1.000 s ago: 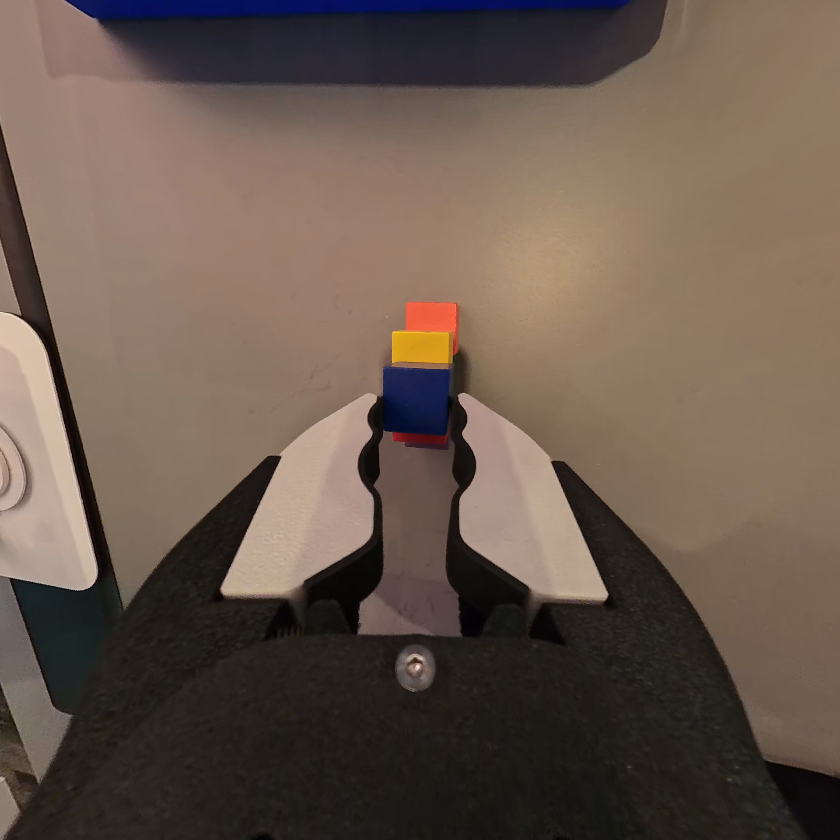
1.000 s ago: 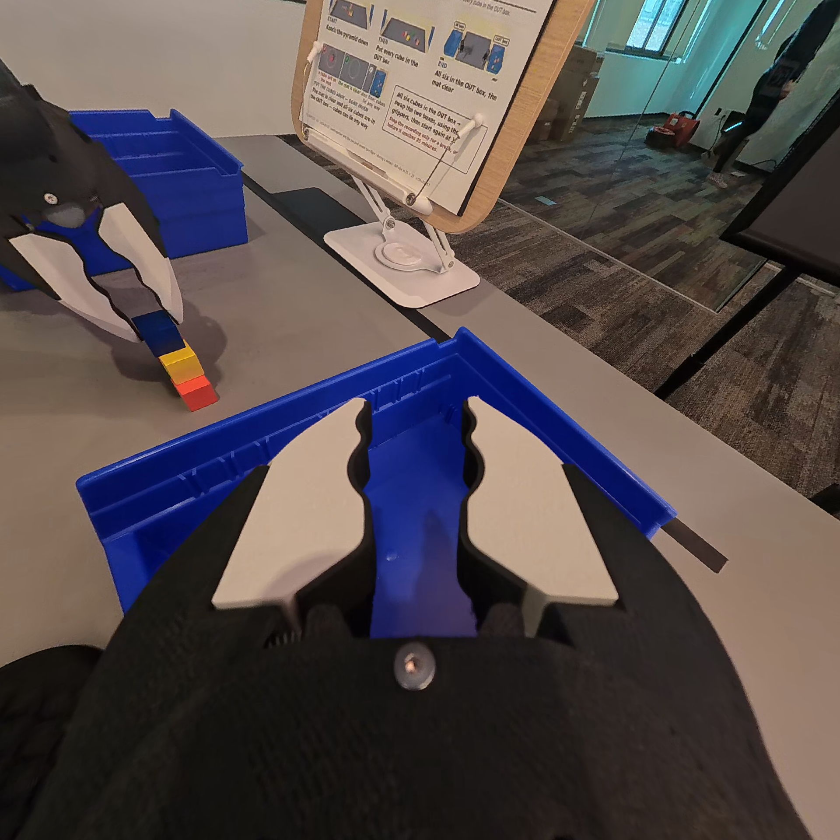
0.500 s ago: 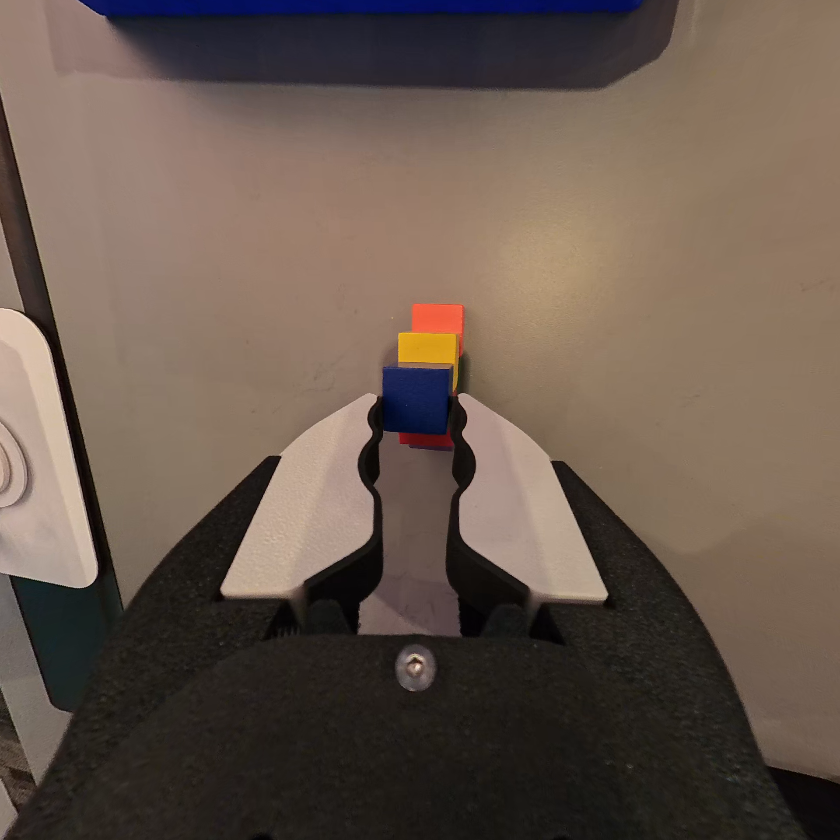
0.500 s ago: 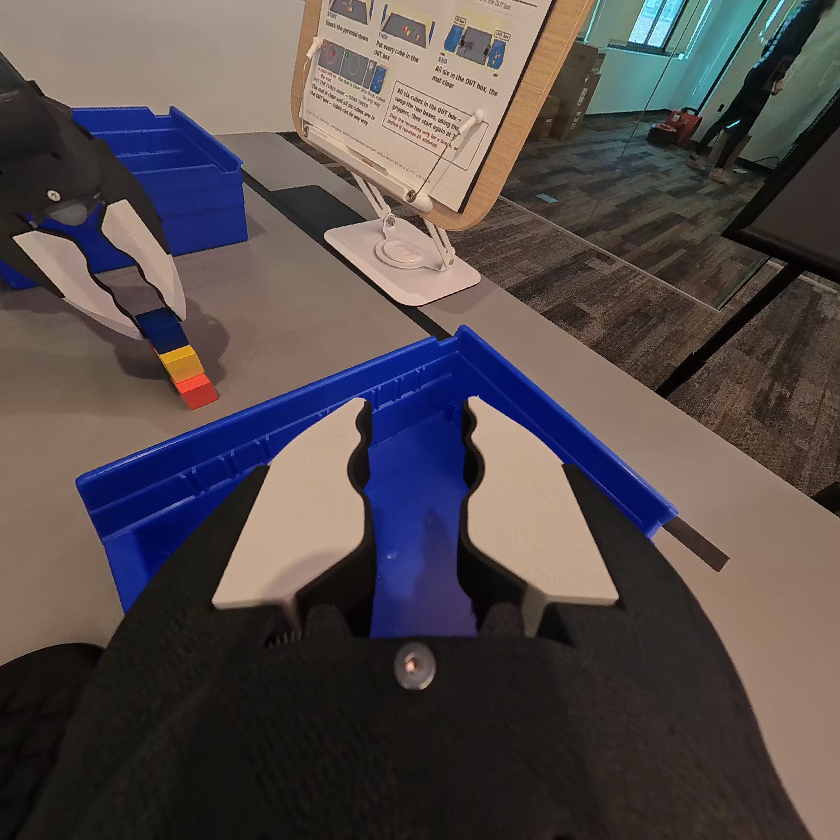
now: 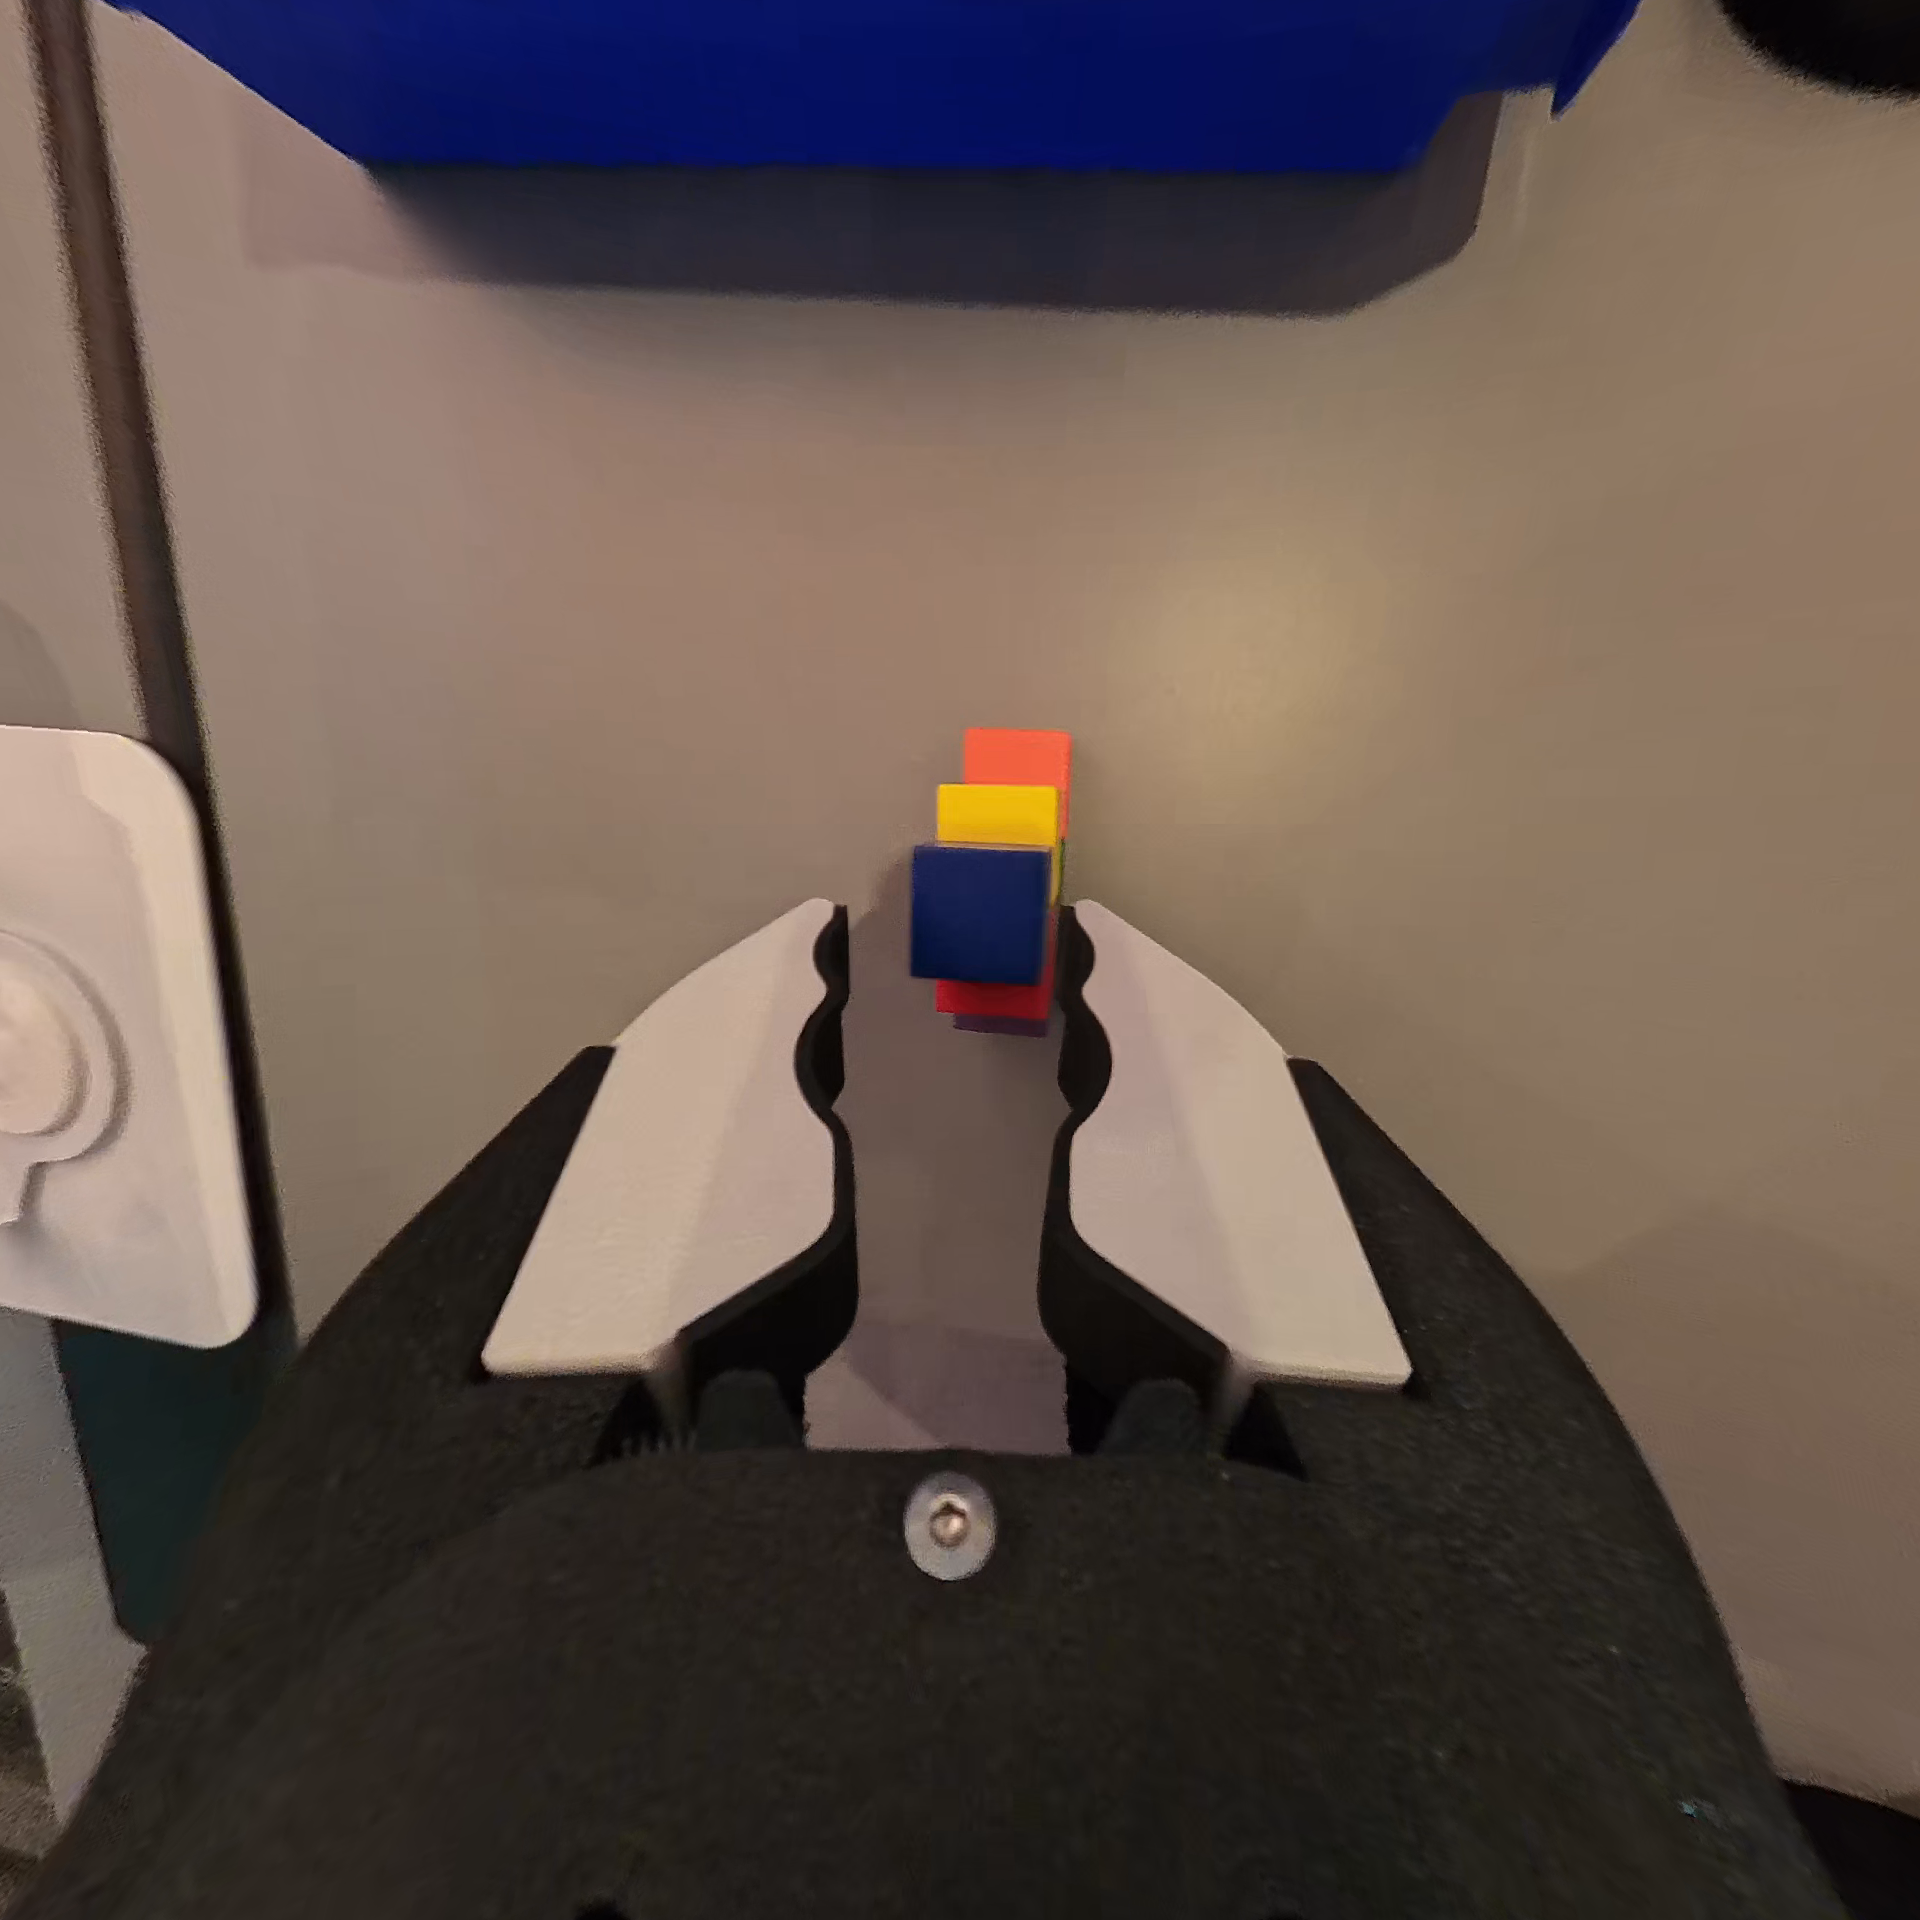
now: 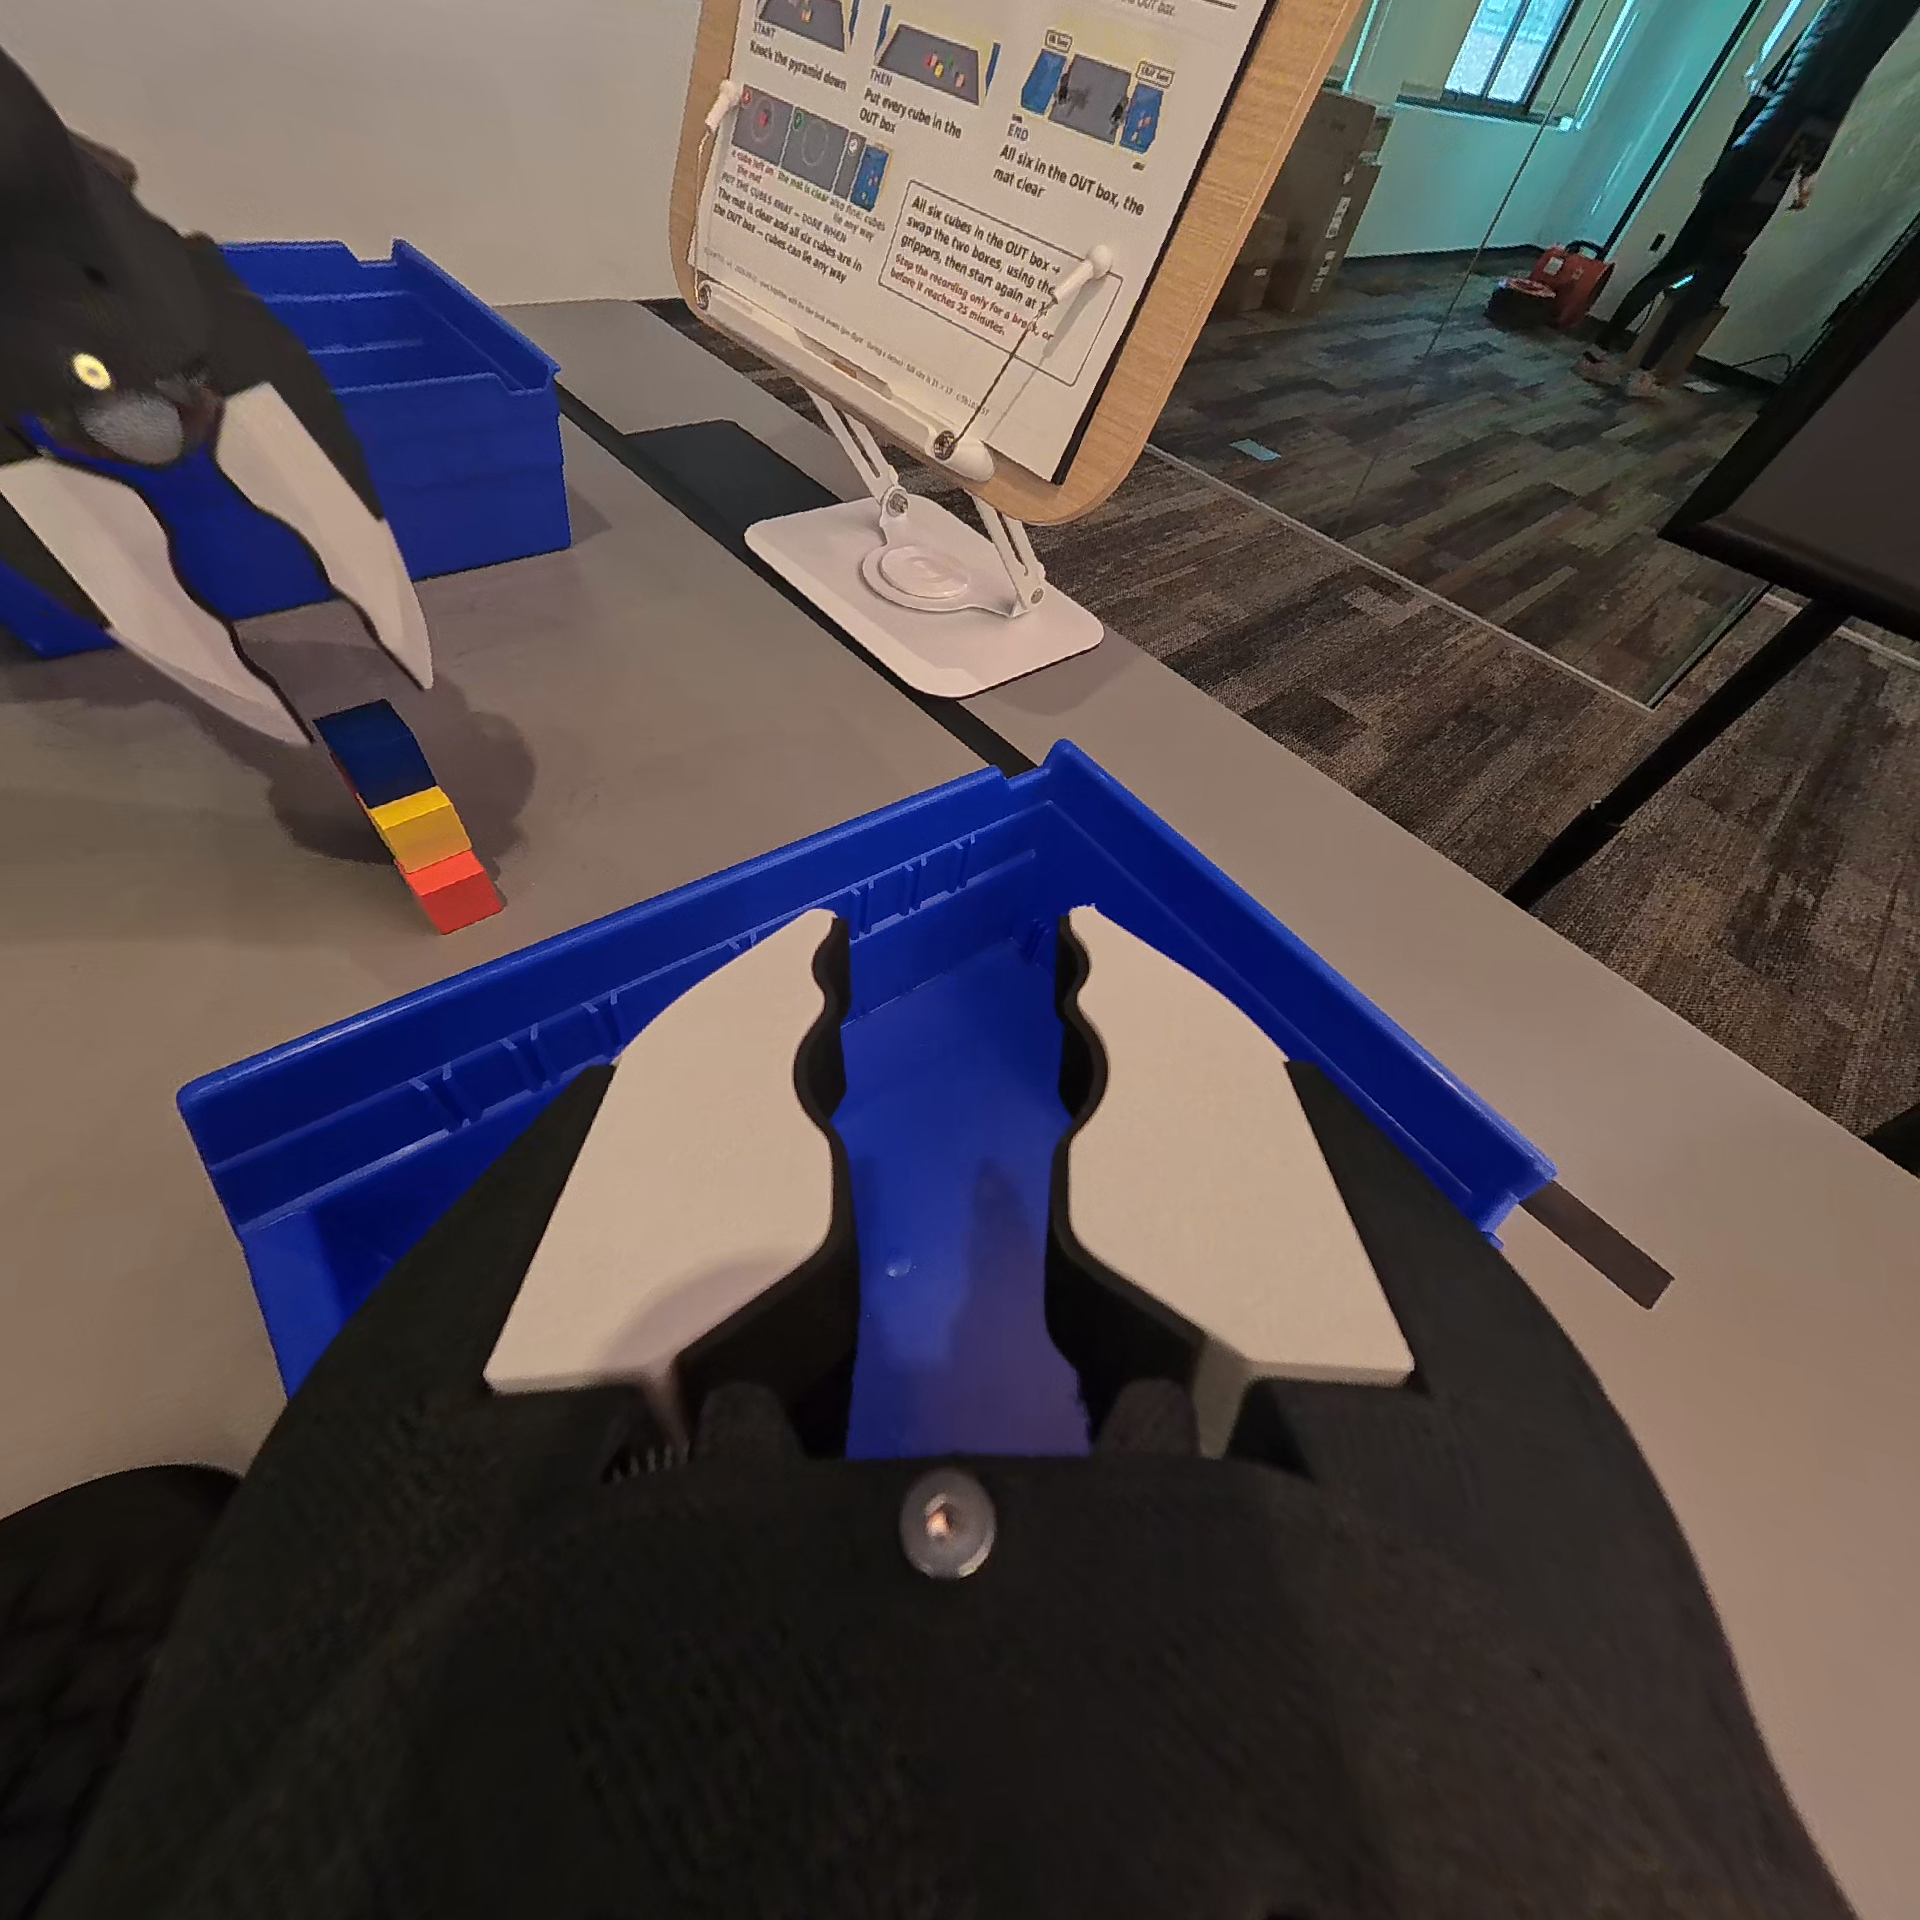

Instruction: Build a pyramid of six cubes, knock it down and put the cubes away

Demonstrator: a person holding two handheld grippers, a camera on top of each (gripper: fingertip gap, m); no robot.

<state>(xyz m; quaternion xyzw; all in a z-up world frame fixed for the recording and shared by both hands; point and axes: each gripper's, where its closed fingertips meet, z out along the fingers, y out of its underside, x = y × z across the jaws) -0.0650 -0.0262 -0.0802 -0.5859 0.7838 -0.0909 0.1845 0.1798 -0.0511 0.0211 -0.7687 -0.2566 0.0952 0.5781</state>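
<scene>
Blue is the cube (image 5: 979, 912) on top of the little pyramid, and the left gripper (image 5: 954, 940) sits right over it with its jaws parted a little wider than the cube, a gap showing on one side. From the left wrist view, looking straight down, a yellow cube (image 5: 995, 812) and an orange cube (image 5: 1016, 755) step away beyond it, while a red cube (image 5: 992, 995) and a sliver of a purple cube (image 5: 997, 1025) peek out on the near side; the sixth I cannot make out.

Only the right wrist view shows the height: the cubes climb like a stair on the grey table (image 6: 675, 717), orange (image 6: 452, 888) lowest, yellow (image 6: 416, 821) above, blue (image 6: 376, 740) highest, just under the tips of the left gripper (image 6: 343, 686).

That view also shows the right gripper (image 6: 943, 992), jaws moderately apart and holding nothing, hovering over a blue bin (image 6: 582, 1023) near the table edge. A second blue bin (image 6: 457, 416) stands behind the pyramid.

A wooden-framed instruction sheet (image 6: 935, 197) on a white stand (image 6: 925, 613) carries printed text and small diagrams. No brand marks are legible anywhere.
</scene>
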